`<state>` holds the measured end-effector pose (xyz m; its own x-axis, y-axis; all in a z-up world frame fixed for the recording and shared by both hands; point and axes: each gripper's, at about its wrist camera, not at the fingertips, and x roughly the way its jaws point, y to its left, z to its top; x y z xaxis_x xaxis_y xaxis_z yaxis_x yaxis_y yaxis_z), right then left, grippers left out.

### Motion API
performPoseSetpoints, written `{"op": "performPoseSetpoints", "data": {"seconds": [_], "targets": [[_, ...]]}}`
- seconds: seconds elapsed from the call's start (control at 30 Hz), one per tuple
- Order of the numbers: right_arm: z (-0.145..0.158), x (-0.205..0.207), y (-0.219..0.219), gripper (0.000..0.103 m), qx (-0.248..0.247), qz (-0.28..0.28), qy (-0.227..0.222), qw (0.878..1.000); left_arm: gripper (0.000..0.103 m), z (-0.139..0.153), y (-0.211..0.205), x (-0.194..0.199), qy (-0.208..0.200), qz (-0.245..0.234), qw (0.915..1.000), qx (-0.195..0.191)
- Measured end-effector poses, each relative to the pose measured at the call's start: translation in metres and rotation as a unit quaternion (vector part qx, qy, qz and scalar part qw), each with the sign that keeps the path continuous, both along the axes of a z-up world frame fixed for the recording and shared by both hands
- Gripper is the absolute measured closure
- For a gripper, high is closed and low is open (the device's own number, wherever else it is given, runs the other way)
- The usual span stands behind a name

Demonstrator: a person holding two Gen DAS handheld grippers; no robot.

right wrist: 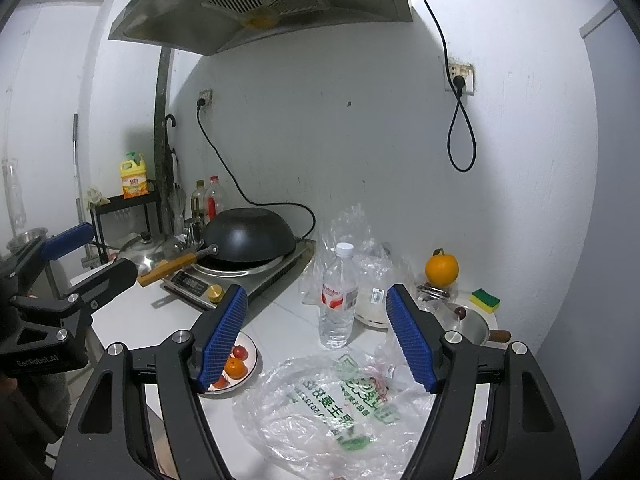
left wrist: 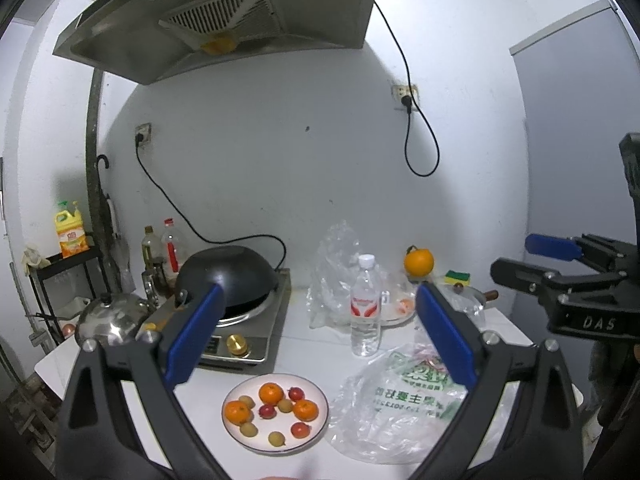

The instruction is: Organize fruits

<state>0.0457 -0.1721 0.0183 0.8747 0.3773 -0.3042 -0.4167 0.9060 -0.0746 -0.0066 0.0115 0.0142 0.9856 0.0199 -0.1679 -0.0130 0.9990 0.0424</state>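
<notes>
The left tool (left wrist: 316, 344) stood wide open with nothing between its blue ribbed pads, held above the near part of the white counter (left wrist: 304, 344). The right tool (right wrist: 316, 336) also stood wide open and held nothing; in the left wrist view it appeared at the right edge of the frame, well apart from the left tool.

The round white plate of fruit (left wrist: 318, 424) lay at lower centre of the left wrist view, close to the counter's near edge. It carried three small orange mandarins (left wrist: 271, 393), several small red fruits (left wrist: 296, 393) and several small yellow-green fruits (left wrist: 276, 438), loosely spread with bare plate between them. In the right wrist view the plate sat at lower left, partly hidden behind the right tool's left finger.

Just right of the plate lay a crumpled clear plastic bag with green print (left wrist: 400, 412), filling the lower right of the counter up to its near edge. Behind the plate and the bag stood an upright clear water bottle with a red and white label (left wrist: 365, 308). A strip of bare counter ran between the plate, the bottle and the silver induction cooker (left wrist: 260, 332) at left centre, which carried a black wok (left wrist: 228, 276).

A single large orange (left wrist: 419, 262) stood toward the back right, near the wall, beside a yellow and green sponge (left wrist: 458, 278). A second clear plastic bag (left wrist: 336, 264) rose behind the bottle.
</notes>
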Motion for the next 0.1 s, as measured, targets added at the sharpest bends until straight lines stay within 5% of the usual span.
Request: {"op": "performPoseSetpoints", "data": {"seconds": [0.1], "targets": [[-0.0074,0.0069,-0.0048,0.028,-0.004,0.001,0.009,1.0,0.006,-0.0033,-0.0054,0.0051,0.006,-0.018,0.9998,0.006]]}}
